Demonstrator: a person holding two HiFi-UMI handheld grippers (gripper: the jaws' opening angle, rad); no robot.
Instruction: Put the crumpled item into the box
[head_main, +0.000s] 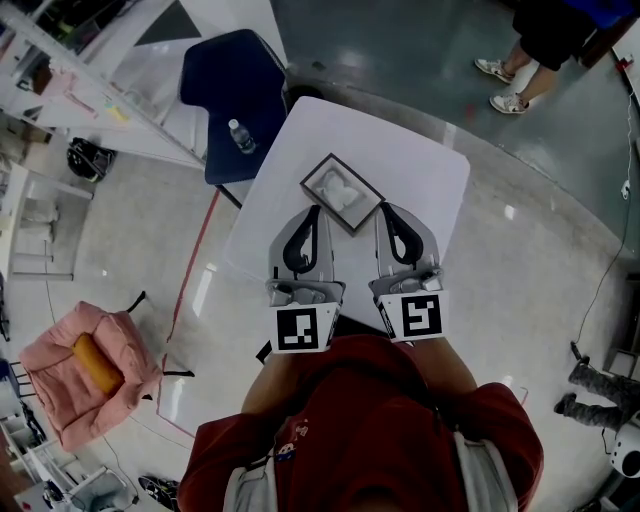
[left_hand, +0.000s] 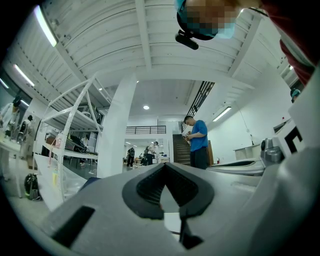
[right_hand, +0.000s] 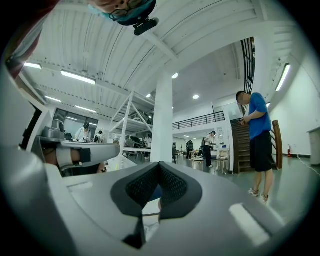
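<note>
**Head view, from above the person.** A white surface (head_main: 420, 170) carries a shallow, dark-rimmed box (head_main: 316, 168), set cornerwise to the person. The crumpled item (head_main: 342, 192), a pale wad, lies inside the box, within its rim. On that evidence, the placing the task asks for appears to be done.

The left hand-held gripper (head_main: 314, 212) and the right hand-held gripper (head_main: 386, 210) are held side by side over the near part of the surface. Their tips flank the box's nearest corner, just beside it. Whether either tip touches the rim cannot be told.

**Gripper views.** Each view shows its two jaws brought together at the tips with nothing between them, so both hand-held grippers are empty. The roughly level, parallel pose reads as a resting stance. It suits a load already given up rather than one about to be taken.

**Layout.** The box sits near the middle of the surface, probably so that either hand can reach it equally well. Beyond the far-left corner stands a blue chair (head_main: 235, 90) with a bottle (head_main: 241, 136) on its seat. Both are well apart from the work and seem to play no part in it. A bystander (right_hand: 257, 120) in a blue shirt stands across the hall, clear of the surface.
</note>
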